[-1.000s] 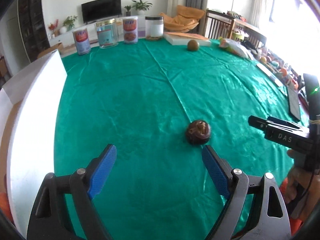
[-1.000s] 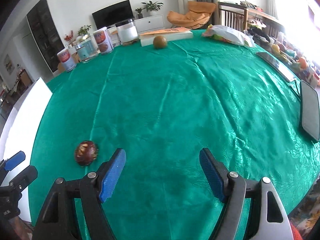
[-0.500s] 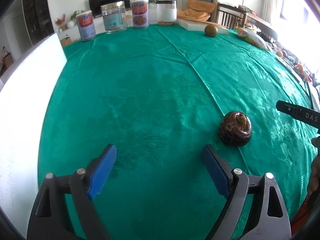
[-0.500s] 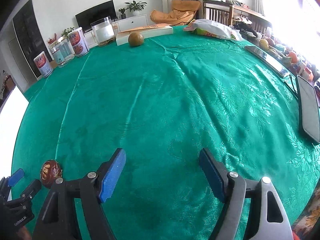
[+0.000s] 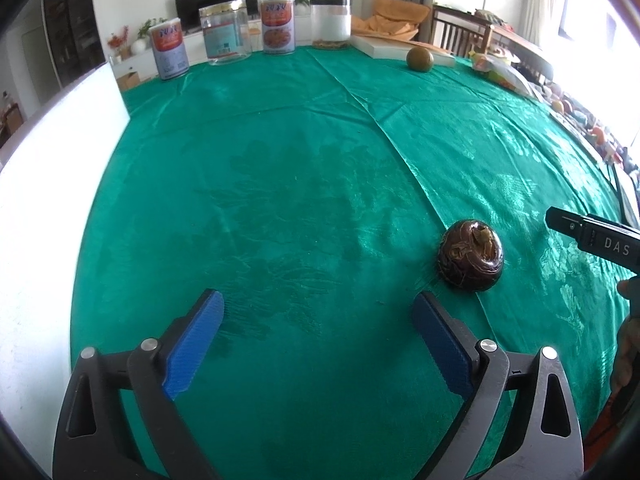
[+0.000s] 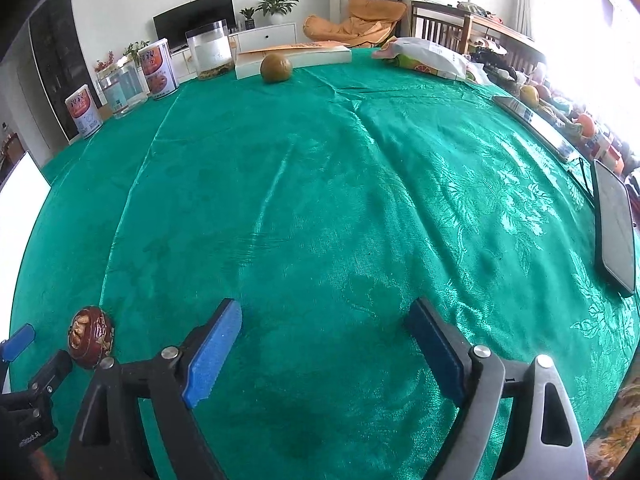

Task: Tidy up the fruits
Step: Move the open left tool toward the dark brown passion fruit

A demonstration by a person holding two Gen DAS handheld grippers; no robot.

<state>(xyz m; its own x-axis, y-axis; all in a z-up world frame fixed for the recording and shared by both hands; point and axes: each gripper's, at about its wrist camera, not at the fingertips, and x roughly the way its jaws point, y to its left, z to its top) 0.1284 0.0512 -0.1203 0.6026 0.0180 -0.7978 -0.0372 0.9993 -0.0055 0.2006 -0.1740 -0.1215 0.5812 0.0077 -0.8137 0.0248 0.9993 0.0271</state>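
Left wrist view: left tool (image 5: 318, 316) points down at the bench (image 5: 280, 184), which is covered in a green cloth. Its blue pads (image 5: 192, 348) stand wide apart, having just been opening, with only bare cloth between them. A dark brown, wrinkled fruit (image 5: 470, 254) lies on the cloth at right of centre, just beyond and to the right of the right-hand pad, not touching it. The tip of the right tool (image 5: 592, 234) enters from the right edge, near the fruit but apart from it; part of a hand (image 5: 626, 344) shows below it.

Far edge of the bench, upper part of the frame: two labelled tins (image 5: 170, 48), a clear jar (image 5: 224, 32) between them, a white-filled jar with a black lid (image 5: 330, 22). To their right, a round yellow-green fruit (image 5: 420, 60) sits just in front of a flat white box (image 5: 396, 46). A white board (image 5: 48, 184) fills the left side.

Right wrist view: right tool (image 6: 324, 328) also angled down at the cloth, jaws wide and just been opening, nothing between them. The brown fruit (image 6: 91, 336) lies at lower left, outside the left-hand pad. Beside it, at the frame's left edge, the left tool (image 6: 18, 344) shows as a blue pad tip and black finger; fruit not gripped. The yellow-green fruit (image 6: 275, 68) sits at top centre against the white box (image 6: 292, 58). A plastic bag (image 6: 428, 58) lies upper right; a dark tablet (image 6: 614, 232) lies at the right edge.
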